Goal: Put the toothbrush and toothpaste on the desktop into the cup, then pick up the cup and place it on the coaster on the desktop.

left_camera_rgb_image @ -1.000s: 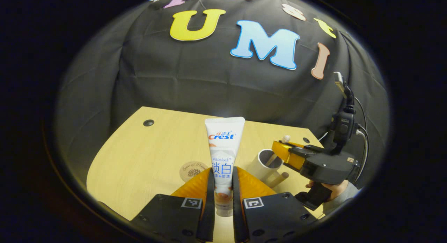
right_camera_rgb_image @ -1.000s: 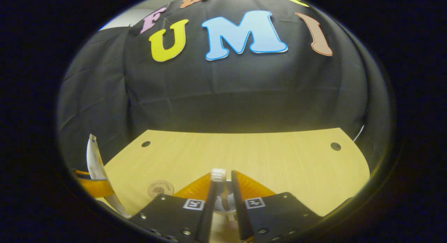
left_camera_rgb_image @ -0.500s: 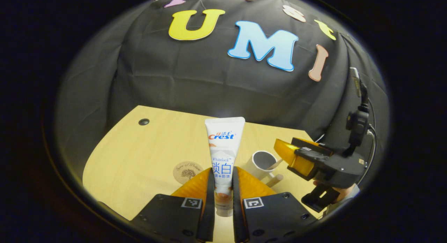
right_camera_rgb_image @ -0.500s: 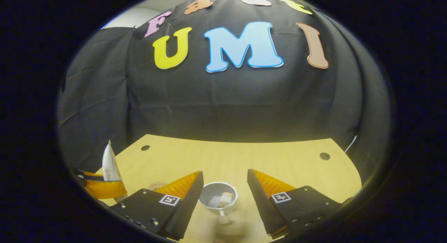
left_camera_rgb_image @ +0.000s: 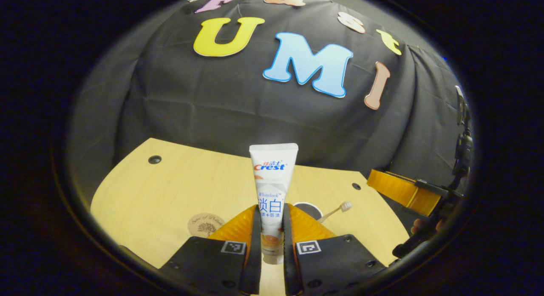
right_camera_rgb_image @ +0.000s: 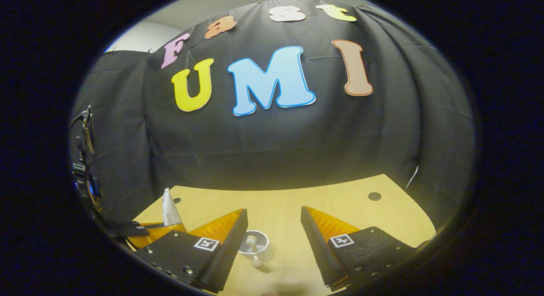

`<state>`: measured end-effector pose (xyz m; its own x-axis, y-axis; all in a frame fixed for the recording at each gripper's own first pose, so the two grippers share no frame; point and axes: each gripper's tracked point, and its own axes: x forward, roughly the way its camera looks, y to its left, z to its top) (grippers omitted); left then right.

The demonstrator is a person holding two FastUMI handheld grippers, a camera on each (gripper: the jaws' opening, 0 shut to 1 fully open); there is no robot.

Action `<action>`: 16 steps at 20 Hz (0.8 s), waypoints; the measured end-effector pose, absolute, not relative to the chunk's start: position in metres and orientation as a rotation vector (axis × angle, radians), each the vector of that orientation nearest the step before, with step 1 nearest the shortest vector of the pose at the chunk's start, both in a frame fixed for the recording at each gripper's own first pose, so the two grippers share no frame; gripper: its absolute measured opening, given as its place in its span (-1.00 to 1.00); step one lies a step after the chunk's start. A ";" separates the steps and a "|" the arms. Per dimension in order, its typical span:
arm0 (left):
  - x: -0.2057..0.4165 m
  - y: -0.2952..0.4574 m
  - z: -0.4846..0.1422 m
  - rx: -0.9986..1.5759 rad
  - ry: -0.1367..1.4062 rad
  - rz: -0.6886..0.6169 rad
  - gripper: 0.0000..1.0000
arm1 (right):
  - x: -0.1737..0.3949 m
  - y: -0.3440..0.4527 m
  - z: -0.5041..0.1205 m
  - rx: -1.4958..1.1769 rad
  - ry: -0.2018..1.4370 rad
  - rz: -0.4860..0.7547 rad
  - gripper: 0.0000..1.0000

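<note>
The wooden bench is stretching out pale and wide in front of the black cloth wall. Taking the cup as the landmark, everything is arranging itself around it.

In the left gripper view, the left gripper is hanging above the bench on the near side of the cup, its jaws clenched on the toothpaste. The tube is standing upright between the jaws, its lower end pinched between them and its flat crimped end rising well above the fingertips. The tube is hiding part of the cup, which is sitting on the bench just behind and to the right of it.

The right gripper is hovering above the cup in the right gripper view, its jaws released and spread wide, holding nothing. The cup is showing below the gap between them, closer to the left-hand finger and apart from both. In the left gripper view this gripper is sitting off to the right of the cup, by the bench's edge.

The round coaster is lying flat on the bench to the left of the cup, near but not touching it.

The toothbrush is leaning in the cup, its bristled head sticking out past the rim to the right.
</note>
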<state>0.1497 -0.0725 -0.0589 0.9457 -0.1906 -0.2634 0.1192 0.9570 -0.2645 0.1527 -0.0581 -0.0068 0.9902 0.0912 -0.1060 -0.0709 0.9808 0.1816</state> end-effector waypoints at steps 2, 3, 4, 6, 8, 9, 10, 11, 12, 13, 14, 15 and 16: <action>0.161 -0.082 -0.053 -0.257 0.257 -0.173 -0.43 | 0.147 -0.070 -0.008 0.186 0.121 0.061 0.58; 0.167 -0.086 -0.050 -0.261 0.237 -0.181 -0.43 | 0.144 -0.076 -0.010 0.188 0.123 0.051 0.58; 0.173 -0.092 -0.045 -0.268 0.212 -0.194 -0.42 | 0.143 -0.081 -0.011 0.193 0.128 0.040 0.58; 0.185 -0.103 -0.036 -0.280 0.167 -0.217 -0.42 | 0.138 -0.087 -0.016 0.210 0.141 0.027 0.58; 0.196 -0.115 -0.032 -0.289 0.136 -0.239 -0.39 | 0.136 -0.094 -0.019 0.206 0.150 0.009 0.58; 0.203 -0.118 -0.031 -0.292 0.124 -0.237 -0.43 | 0.134 -0.098 -0.021 0.194 0.151 0.001 0.58; 0.208 -0.120 -0.029 -0.294 0.112 -0.235 -0.42 | 0.132 -0.101 -0.021 0.182 0.151 -0.006 0.58; 0.213 -0.126 -0.029 -0.296 0.103 -0.243 -0.42 | 0.131 -0.105 -0.022 0.172 0.154 -0.011 0.58; 0.217 -0.129 -0.032 -0.297 0.103 -0.244 -0.42 | 0.129 -0.107 -0.022 0.168 0.157 -0.015 0.58; 0.223 -0.133 -0.037 -0.299 0.108 -0.250 -0.43 | 0.128 -0.110 -0.023 0.167 0.160 -0.019 0.58; 0.229 -0.137 -0.043 -0.300 0.117 -0.248 -0.43 | 0.126 -0.113 -0.024 0.168 0.164 -0.024 0.59; 0.235 -0.141 -0.049 -0.301 0.128 -0.251 -0.47 | 0.125 -0.116 -0.027 0.170 0.167 -0.030 0.58; 0.239 -0.145 -0.054 -0.302 0.138 -0.252 -0.46 | 0.124 -0.118 -0.027 0.171 0.170 -0.036 0.59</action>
